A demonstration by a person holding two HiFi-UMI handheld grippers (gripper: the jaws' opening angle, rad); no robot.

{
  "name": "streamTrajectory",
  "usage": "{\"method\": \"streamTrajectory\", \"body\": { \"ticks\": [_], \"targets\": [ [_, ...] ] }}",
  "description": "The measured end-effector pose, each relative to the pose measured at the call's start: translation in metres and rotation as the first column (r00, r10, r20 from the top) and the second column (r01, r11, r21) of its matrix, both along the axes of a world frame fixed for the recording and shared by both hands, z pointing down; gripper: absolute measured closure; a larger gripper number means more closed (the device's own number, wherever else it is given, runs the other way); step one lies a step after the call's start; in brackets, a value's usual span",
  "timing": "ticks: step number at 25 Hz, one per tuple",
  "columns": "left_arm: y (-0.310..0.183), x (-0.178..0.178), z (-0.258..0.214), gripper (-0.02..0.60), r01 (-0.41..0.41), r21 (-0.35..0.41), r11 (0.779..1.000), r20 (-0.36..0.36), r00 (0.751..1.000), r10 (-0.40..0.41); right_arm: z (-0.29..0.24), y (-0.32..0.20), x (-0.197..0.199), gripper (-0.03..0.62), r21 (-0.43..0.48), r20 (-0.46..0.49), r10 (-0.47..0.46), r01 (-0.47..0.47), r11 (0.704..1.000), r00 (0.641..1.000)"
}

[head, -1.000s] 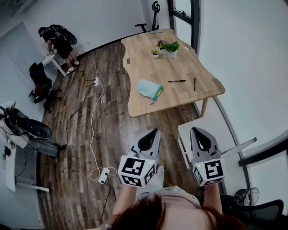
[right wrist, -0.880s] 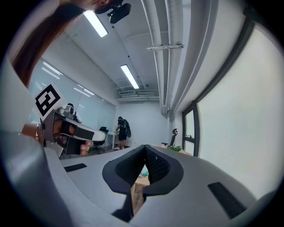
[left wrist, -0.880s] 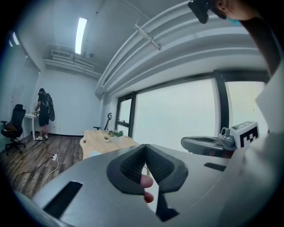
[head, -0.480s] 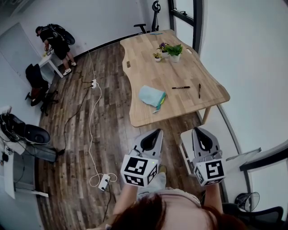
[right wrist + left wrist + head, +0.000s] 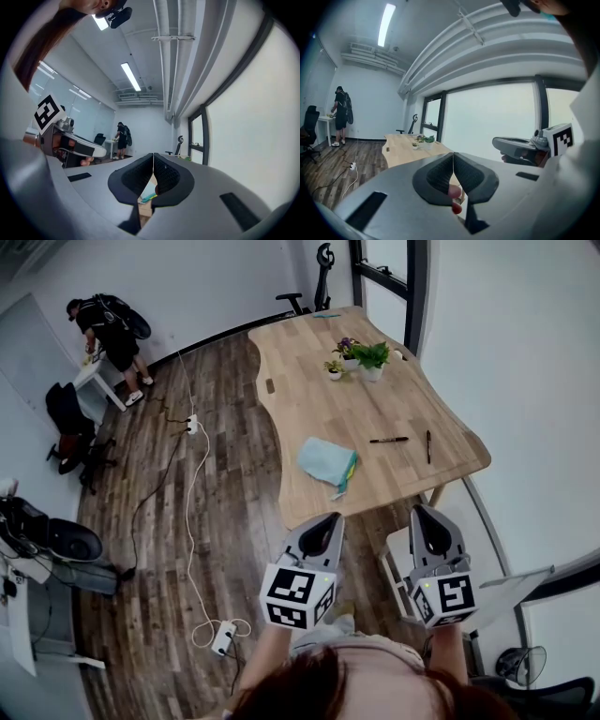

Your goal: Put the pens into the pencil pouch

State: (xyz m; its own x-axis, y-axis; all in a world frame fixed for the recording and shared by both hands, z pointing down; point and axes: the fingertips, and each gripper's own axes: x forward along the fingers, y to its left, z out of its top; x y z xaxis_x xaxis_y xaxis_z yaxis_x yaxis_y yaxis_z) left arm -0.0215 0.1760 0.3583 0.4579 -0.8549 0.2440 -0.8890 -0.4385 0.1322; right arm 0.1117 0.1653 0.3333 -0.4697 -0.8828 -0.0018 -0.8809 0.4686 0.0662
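In the head view a light blue pencil pouch (image 5: 326, 463) lies near the front edge of a wooden table (image 5: 309, 399). Two black pens lie to its right: one crosswise (image 5: 388, 440), one pointing front to back (image 5: 428, 446). My left gripper (image 5: 324, 526) and right gripper (image 5: 425, 517) are held side by side in front of the table, short of its edge, both shut and empty. In the left gripper view the pads (image 5: 453, 173) meet with nothing between them. A bit of the pouch (image 5: 148, 197) shows below the shut right gripper (image 5: 153, 174).
Two small potted plants (image 5: 364, 358) stand at the table's far part. A white stool or low table (image 5: 398, 554) sits under my right gripper. Cables and a power strip (image 5: 222, 637) trail over the wooden floor at left. A person (image 5: 103, 329) stands at a far desk.
Both grippers have come nearer to the table, which now sits lower and closer in the head view. Their jaws stay shut.
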Motion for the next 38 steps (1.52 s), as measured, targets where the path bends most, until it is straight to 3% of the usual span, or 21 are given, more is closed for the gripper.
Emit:
{"method": "streamTrajectory", "body": {
  "ticks": [15, 20, 30, 38],
  "targets": [
    [-0.067, -0.016, 0.037, 0.577, -0.074, -0.085, 0.994, -0.018, 0.997, 0.073, 0.012, -0.06, -0.007, 0.594, -0.059, 0.009, 0.095, -0.094, 0.994, 0.995],
    [-0.094, -0.012, 0.049, 0.545, -0.104, -0.112, 0.988, -0.027, 0.994, 0.102, 0.022, -0.086, -0.002, 0.592, -0.078, -0.016, 0.115, -0.116, 0.99, 0.993],
    [-0.165, -0.003, 0.077, 0.515, -0.101, -0.182, 0.978, 0.01, 0.994, 0.104, 0.035, -0.16, 0.009, 0.591, -0.107, -0.031, 0.126, -0.129, 0.986, 0.992],
    [-0.212, 0.001, 0.117, 0.489, -0.086, -0.283, 0.955, 0.054, 0.993, 0.106, 0.043, -0.214, 0.023, 0.591, -0.139, -0.055, 0.131, -0.137, 0.981, 0.99]
  ]
}}
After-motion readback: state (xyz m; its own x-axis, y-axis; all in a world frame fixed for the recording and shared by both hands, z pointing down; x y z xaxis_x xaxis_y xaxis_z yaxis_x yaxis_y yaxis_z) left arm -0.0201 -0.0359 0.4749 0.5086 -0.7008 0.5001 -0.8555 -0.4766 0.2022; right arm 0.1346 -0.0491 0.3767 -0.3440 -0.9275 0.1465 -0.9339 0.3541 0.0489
